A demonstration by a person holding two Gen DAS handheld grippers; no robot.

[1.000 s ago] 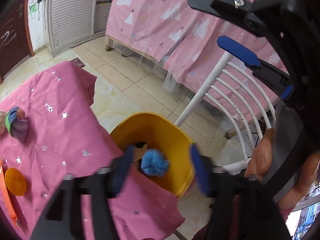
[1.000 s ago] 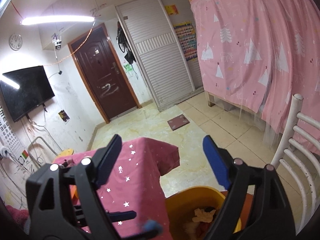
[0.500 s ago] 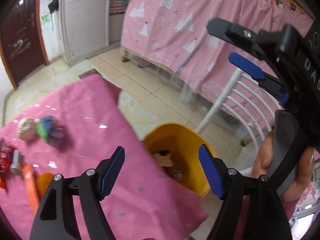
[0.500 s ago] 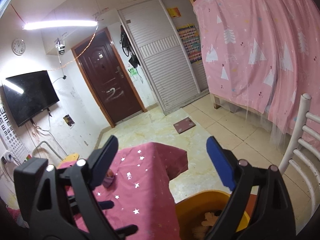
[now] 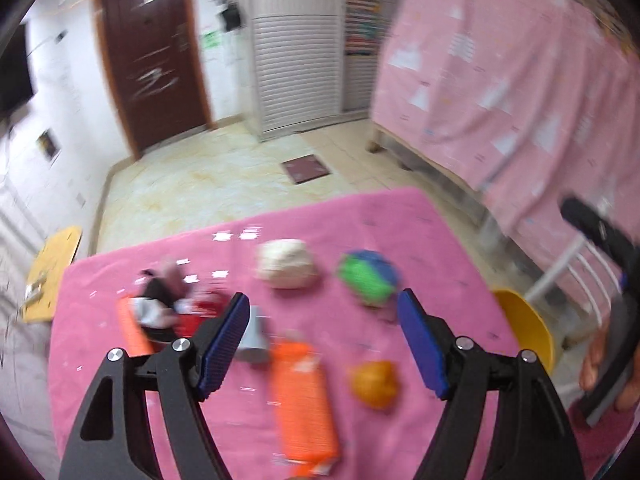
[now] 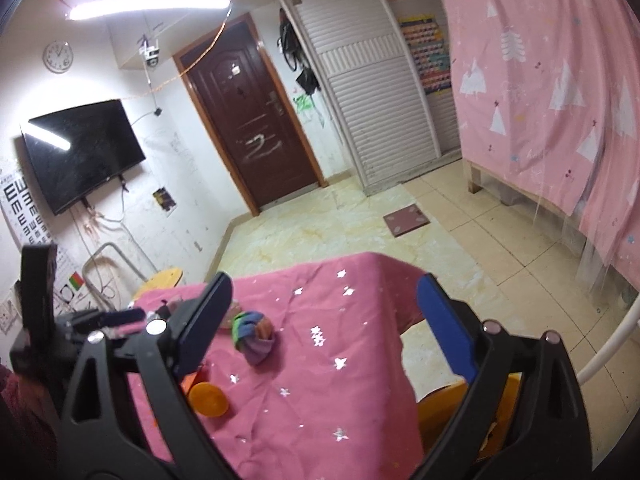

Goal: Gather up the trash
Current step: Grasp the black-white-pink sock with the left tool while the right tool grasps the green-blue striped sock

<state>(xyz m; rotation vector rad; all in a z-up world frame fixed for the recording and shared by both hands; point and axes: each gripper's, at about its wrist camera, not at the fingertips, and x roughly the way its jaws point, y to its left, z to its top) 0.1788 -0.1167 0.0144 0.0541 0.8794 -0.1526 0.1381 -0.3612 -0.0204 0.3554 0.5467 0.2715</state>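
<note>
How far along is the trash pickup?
Nothing in hand: left hand-held gripper and right hand-held gripper are both open and empty. Yellow bin sits beside the table; its contents aren't visible now. Still on the pink cloth: white wad, green-blue ball, orange pack, orange lid, dark clutter.

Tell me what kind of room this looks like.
Most likely a small bedroom or living room in a home. A wall-mounted TV hangs beside a dark wooden door, a pink curtain screens what may be a bed, and a table under a pink cloth holds clutter.
</note>
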